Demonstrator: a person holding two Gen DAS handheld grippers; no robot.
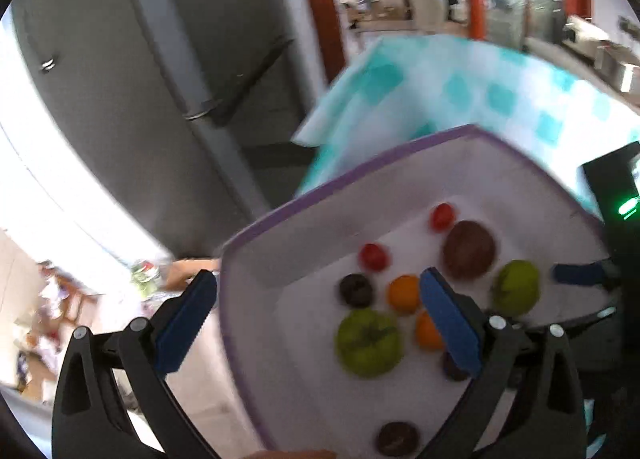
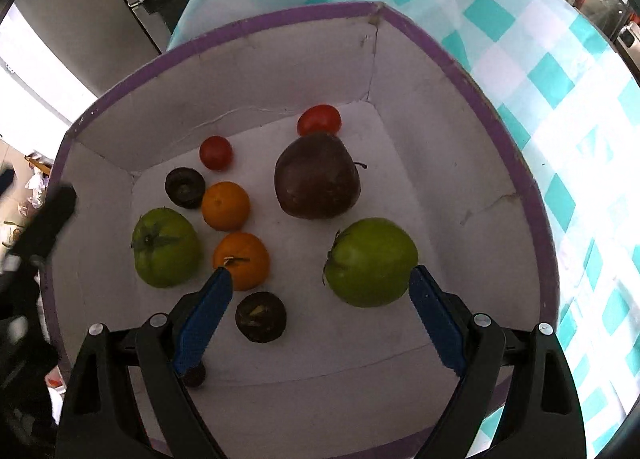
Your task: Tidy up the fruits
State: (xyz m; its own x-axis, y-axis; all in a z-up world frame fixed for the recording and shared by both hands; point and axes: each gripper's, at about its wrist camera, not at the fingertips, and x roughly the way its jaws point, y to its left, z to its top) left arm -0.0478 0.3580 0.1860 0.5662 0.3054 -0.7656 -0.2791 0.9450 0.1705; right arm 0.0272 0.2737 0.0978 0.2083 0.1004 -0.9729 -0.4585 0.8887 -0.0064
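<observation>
A white box with a purple rim (image 2: 516, 163) holds the fruits. In the right wrist view I see two green tomatoes (image 2: 370, 261) (image 2: 166, 247), two oranges (image 2: 226, 205) (image 2: 242, 259), two red tomatoes (image 2: 319, 120) (image 2: 216, 152), a large dark purple fruit (image 2: 318, 175) and small dark fruits (image 2: 261, 316) (image 2: 185, 187). My right gripper (image 2: 320, 279) is open above the box, its fingers on either side of the right green tomato and the dark fruit. My left gripper (image 1: 320, 287) is open, straddling the box's left wall (image 1: 256, 259), above the fruits (image 1: 368, 341).
The box sits on a table with a teal-and-white checked cloth (image 2: 560, 79). A grey fridge (image 1: 120, 79) stands to the left beyond the table. The right gripper's blue finger (image 1: 576, 273) shows at the right of the left wrist view.
</observation>
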